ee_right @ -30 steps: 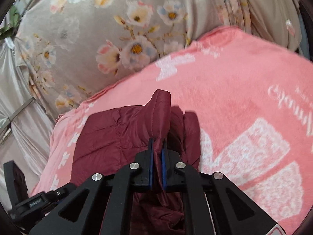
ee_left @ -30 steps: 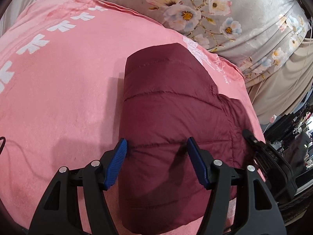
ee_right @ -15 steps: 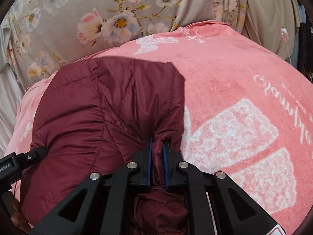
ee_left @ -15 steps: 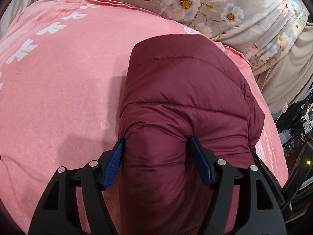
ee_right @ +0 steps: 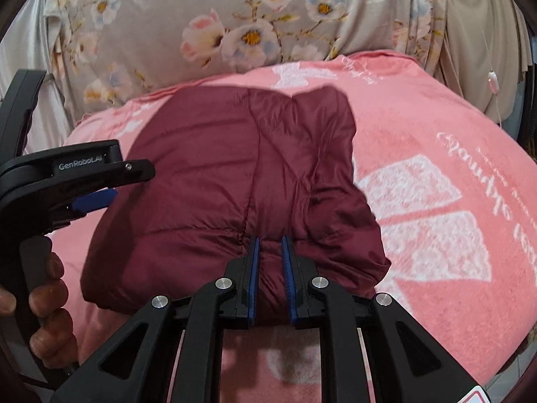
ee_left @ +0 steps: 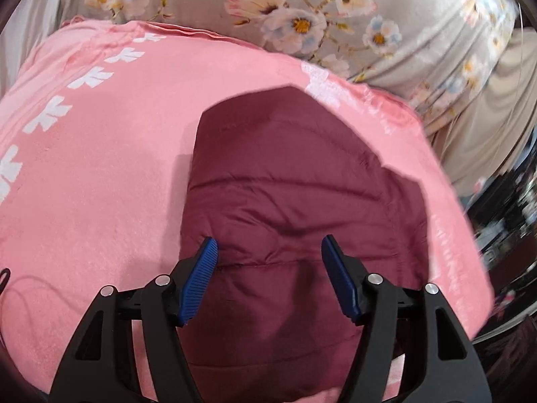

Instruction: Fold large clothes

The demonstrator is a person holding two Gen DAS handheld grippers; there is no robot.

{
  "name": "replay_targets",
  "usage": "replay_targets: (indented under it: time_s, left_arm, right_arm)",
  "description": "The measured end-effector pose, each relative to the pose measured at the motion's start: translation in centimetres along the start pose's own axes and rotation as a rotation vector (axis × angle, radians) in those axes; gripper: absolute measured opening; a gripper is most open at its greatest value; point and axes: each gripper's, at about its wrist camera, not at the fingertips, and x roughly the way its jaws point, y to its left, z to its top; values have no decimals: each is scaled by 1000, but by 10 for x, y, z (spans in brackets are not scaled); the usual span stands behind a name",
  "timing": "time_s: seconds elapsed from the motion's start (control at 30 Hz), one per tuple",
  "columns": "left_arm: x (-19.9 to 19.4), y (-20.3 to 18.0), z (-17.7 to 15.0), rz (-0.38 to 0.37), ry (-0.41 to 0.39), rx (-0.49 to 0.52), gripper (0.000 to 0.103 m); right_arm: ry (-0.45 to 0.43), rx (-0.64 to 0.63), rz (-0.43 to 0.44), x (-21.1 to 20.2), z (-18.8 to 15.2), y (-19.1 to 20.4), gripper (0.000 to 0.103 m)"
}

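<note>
1. Looking at the right gripper (ee_right: 269, 245), the jaws are narrow and pinching a ridge of the maroon puffer jacket (ee_right: 235, 181) at the bundle's near edge. I can't tell how deep the bite goes.
2. The left gripper (ee_left: 268, 252) is spread wide, with nothing between its blue pads (ee_left: 198, 282). It hovers over the jacket's near half; contact is hard to judge.
3. The jacket is a folded bundle on the pink blanket (ee_left: 100, 174), straight ahead of both tongs and running away from them toward the floral fabric (ee_right: 235, 27) behind.
4. Long axis: roughly along the fingers' pointing direction. The narrower end points away, the fat rolled end sits right at the fingertips.
5. What could go wrong, I reckon: puffy slick fabric springs back, so opening the right jaws may let the fold pop open. The left isn't pinning anything.
6. Pulling with that small pinch could also drag the whole bundle across the blanket and skew the fold.
</note>
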Motion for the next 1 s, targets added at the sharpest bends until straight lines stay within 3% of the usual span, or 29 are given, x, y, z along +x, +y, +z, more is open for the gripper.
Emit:
replay_targets:
  time_s: [0.37, 0.63, 0.77, 0.8, 0.83, 0.87, 0.9, 1.0]
  left_arm:
    - [27, -8, -13, 110, -27, 83, 64]
    - [37, -6, -19, 132, -42, 94, 65]
    - [28, 0, -12, 85, -13, 72, 65]
    - [20, 9, -6, 43, -5, 26, 66]
    - [12, 19, 0, 6, -3, -23, 70]
    - [8, 25, 3, -16, -3, -56, 75]
    - [2, 34, 9, -43, -6, -97, 86]
    - [4, 52, 19, -97, 7, -180, 93]
  right_arm:
    - [8, -62, -33, 26, -11, 10, 11]
    - [-8, -86, -36, 29, -14, 13, 11]
    - [-18, 14, 26, 3, 6, -1, 16]
    - [-60, 40, 28, -9, 14, -6, 26]
    - [-94, 54, 20, -17, 20, -9, 47]
    - [-135, 70, 3, -25, 28, -13, 60]
    - [-170, 86, -22, -30, 38, -18, 76]
    - [-155, 105, -30, -16, 55, -25, 77]
